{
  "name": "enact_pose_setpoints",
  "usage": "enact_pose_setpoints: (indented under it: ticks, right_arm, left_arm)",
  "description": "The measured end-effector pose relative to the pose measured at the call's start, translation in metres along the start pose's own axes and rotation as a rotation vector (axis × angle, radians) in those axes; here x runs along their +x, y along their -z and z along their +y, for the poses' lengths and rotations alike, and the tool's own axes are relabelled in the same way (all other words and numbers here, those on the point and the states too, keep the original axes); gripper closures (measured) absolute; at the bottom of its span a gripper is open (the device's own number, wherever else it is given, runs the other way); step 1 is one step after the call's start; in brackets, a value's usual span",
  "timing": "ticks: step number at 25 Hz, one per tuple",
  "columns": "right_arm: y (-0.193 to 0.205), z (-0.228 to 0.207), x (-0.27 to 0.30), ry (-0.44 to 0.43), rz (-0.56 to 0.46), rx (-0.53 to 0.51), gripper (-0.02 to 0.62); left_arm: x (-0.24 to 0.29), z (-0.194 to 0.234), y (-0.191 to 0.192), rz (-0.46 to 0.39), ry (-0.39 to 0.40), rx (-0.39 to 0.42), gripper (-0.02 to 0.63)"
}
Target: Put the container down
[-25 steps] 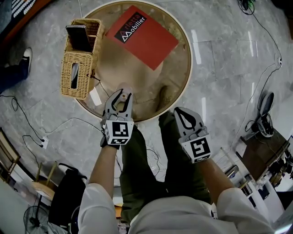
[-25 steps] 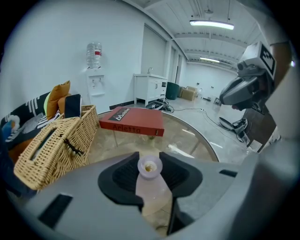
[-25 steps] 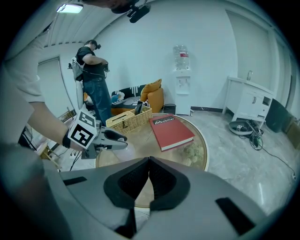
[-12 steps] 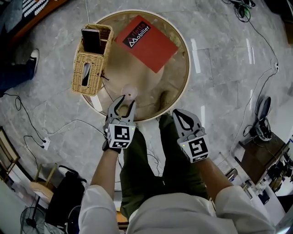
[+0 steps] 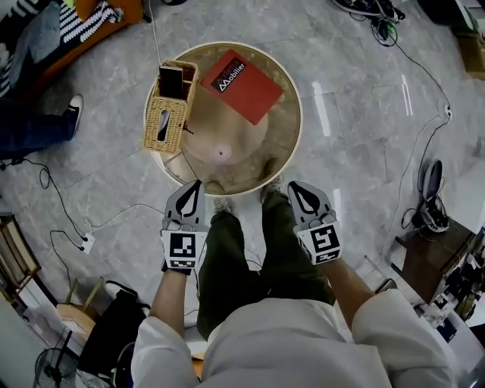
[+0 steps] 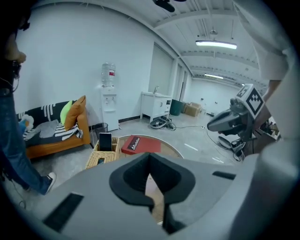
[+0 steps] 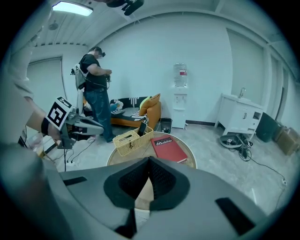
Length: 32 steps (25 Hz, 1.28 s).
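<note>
Container set on the round table, both grippers empty and clear of it

Grey marble floor (image 5: 364, 91) fills the head view, with cables trailing over it at the left and right. An orange sofa (image 5: 114, 14) sits at the far left, and a second person's jeans leg and shoe (image 5: 45, 125) stand just near of it. The round table (image 5: 294, 121) lies ahead of the wearer, whose olive trousers (image 5: 235, 258) reach up to its near rim. On the far right part of the tabletop lies a red book (image 5: 241, 85), flat. At the far left edge sits a wicker basket (image 5: 155, 129) with a dark phone-like slab standing in its far compartment. The left gripper (image 5: 194, 188) hangs at the table's near rim, jaws closing right up with the tips met and nothing between them. The right gripper (image 5: 295, 189) hangs level with it, off the rim to the right, jaws likewise pressed together and empty. The container (image 5: 220, 152), small, pale pink and round from above, rests alone on the near middle of the tabletop, near of the book, right of the basket, touching neither, and apart from both grippers
</note>
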State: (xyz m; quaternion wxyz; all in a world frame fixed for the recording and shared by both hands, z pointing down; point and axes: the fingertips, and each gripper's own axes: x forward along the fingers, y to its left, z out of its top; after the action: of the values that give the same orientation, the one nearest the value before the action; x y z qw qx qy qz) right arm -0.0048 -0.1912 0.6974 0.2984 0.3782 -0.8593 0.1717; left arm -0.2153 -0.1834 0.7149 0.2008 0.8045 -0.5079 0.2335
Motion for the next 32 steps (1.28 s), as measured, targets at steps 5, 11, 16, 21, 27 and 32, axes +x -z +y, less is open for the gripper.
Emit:
enact_pose_setpoints:
  ticks: [5,11,16,21,27,32]
  right_arm:
    - [-0.017,0.011,-0.035,0.029,-0.021,0.021,0.574]
    - [-0.036,0.021,-0.075,0.074,-0.066,0.021,0.574]
    - [-0.046,0.033,-0.105,0.106,-0.086,0.017,0.574]
    - [-0.050,0.040,-0.128,0.127,-0.099,0.012,0.574]
    - [-0.063,0.042,-0.140,0.139,-0.127,-0.001,0.574]
    - [-0.063,0.044,-0.147,0.139,-0.131,-0.006,0.574]
  left_arm:
    - [-0.047,-0.005,-0.034,-0.041,0.009,0.032,0.600]
    - [-0.087,-0.025,-0.058,-0.071,0.042,0.089,0.600]
    - [-0.116,-0.042,-0.071,-0.089,0.077,0.115,0.600]
    - [-0.135,-0.056,-0.083,-0.104,0.101,0.154,0.600]
    - [-0.146,-0.064,-0.097,-0.119,0.114,0.182,0.600]
    - [-0.148,-0.068,-0.100,-0.117,0.110,0.184,0.600]
